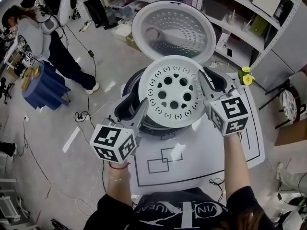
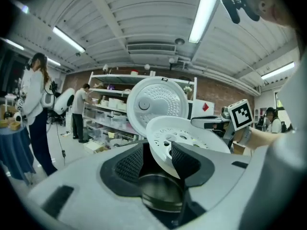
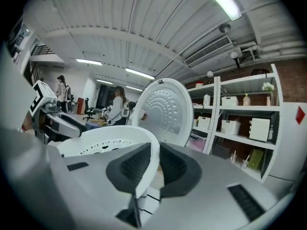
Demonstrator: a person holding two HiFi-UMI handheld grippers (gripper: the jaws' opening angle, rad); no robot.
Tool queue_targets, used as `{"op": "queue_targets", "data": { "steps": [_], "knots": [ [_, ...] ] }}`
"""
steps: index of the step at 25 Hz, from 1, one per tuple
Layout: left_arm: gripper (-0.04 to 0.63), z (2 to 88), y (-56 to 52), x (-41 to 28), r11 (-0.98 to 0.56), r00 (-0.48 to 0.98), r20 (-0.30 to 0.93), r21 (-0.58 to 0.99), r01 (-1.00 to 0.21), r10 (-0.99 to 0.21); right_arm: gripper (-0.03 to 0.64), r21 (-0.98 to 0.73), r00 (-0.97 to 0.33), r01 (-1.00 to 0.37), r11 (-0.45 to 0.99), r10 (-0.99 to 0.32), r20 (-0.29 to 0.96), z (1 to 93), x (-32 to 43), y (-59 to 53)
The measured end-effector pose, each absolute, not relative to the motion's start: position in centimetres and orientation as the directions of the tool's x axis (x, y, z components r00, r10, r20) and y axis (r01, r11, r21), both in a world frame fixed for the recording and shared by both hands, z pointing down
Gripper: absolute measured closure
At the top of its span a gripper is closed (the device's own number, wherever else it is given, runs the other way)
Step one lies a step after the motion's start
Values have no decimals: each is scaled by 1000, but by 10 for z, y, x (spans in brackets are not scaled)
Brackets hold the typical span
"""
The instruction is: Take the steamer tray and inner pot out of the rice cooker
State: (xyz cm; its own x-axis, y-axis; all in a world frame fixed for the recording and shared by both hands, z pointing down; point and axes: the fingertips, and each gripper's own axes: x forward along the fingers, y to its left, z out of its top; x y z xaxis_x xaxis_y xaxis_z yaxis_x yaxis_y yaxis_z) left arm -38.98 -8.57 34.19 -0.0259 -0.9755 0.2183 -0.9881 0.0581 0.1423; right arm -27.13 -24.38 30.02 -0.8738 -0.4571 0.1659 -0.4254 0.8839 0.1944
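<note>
Above the open rice cooker [image 1: 132,83], the perforated steamer tray [image 1: 173,87] hangs tilted. The right gripper [image 1: 211,80] pinches its rim. The left gripper [image 1: 132,110] gapes wide, the opposite rim loose between its pads. The inner pot [image 2: 160,193] sits inside the cooker.

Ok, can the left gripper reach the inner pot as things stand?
Probably not yet. The steamer tray hangs tilted over the inner pot, its rim between the left gripper's open jaws, the right gripper shut on the opposite rim. The lid is up; only the tray seems to block it.
</note>
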Motion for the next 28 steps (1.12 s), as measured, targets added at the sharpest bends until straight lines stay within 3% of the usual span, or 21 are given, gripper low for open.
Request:
{"op": "queue_targets", "data": {
  "steps": [6,10,20,28],
  "knots": [
    [420,338,-104,-362,9,42,321,155,-988,-946,565,70,-878,-452,889,-457,144,305,-239,-261],
    [465,341,-118,-330,1,52,372,141,-990,-927,566,19,-883,-450,893,-448,137,312,-213,-275],
    [503,333,-125,-300,95,-28,335,185,-978,-942,568,-78,-899,-436,896,-430,87,313,-176,-283],
    [511,317,-156,-254,10,42,272,185,-983,-961,569,-108,-862,-507,855,-504,52,305,-115,-304]
  ]
}}
